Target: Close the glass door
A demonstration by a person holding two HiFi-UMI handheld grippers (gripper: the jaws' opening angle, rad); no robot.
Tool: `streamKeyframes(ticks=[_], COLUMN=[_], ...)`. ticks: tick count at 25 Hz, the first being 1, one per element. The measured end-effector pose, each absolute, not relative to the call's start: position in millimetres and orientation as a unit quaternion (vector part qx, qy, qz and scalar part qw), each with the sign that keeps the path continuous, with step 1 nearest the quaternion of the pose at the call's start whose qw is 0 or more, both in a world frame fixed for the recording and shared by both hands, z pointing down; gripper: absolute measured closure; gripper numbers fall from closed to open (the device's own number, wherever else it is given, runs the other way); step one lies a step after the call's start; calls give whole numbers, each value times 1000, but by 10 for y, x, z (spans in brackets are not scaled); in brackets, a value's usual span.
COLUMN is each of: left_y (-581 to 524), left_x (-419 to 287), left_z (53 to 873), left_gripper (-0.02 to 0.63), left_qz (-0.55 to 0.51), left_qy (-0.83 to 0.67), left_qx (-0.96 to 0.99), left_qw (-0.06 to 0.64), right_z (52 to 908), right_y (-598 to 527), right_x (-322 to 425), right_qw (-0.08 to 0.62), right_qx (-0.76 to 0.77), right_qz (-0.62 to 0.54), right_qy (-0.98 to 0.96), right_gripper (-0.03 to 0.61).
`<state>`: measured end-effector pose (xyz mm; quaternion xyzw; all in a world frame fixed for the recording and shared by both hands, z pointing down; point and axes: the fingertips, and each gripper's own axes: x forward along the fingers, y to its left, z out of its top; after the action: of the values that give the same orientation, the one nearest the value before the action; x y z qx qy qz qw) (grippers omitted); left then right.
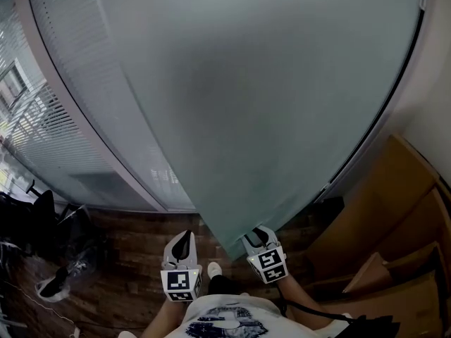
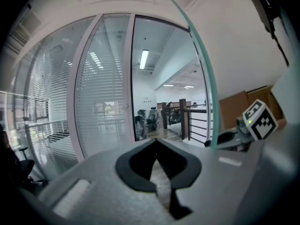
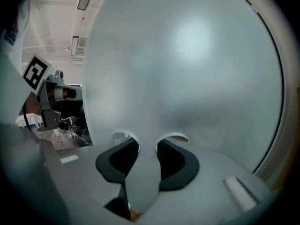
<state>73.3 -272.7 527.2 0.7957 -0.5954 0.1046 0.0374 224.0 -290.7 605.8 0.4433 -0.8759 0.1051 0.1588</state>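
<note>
1. Grips the free edge of the glass door with the right hand-held gripper. In the right gripper view, takes the frosted pane down between the two dark pads, one on each face, both pressed on the glass.
2. Holds the left hand-held gripper just left of the door's edge, apart from the glass. In the left gripper view, shows it closed, tips meeting, with nothing between them.
3. Stands close behind the door, which is swung open and fills the middle of the head view. Has the door's lower corner between the two grippers, and its greenish edge curving up at the right of the left gripper view.
4. Carries black-and-white square code patterns on the marker cubes, also visible at and. Wears a white shirt with a dark print too small to read.
5. Faces a glass partition with slatted blinds to the left of the door, set in a white frame.
6. Looks through the open doorway onto a black railing, office chairs and a lit ceiling strip.
7. Stands on a dark wood floor, with dark chairs at the left and cardboard boxes at the right, beside the wall.
</note>
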Motion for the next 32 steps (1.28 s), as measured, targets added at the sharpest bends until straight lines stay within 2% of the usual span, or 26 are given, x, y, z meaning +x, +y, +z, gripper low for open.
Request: streamKeyframes(ticks=[32], left_y=[-4089], left_x=[-139], left_z=[5292], left_gripper=[611], left_qz=[92], left_qy=[-573], left_qx=[812], left_qw=[53], right_z=[6194], right_y=[-4287], right_x=[1865], right_qw=[153], right_qx=[516], right_qz=[112], right_qy=[-835], right_gripper=[451])
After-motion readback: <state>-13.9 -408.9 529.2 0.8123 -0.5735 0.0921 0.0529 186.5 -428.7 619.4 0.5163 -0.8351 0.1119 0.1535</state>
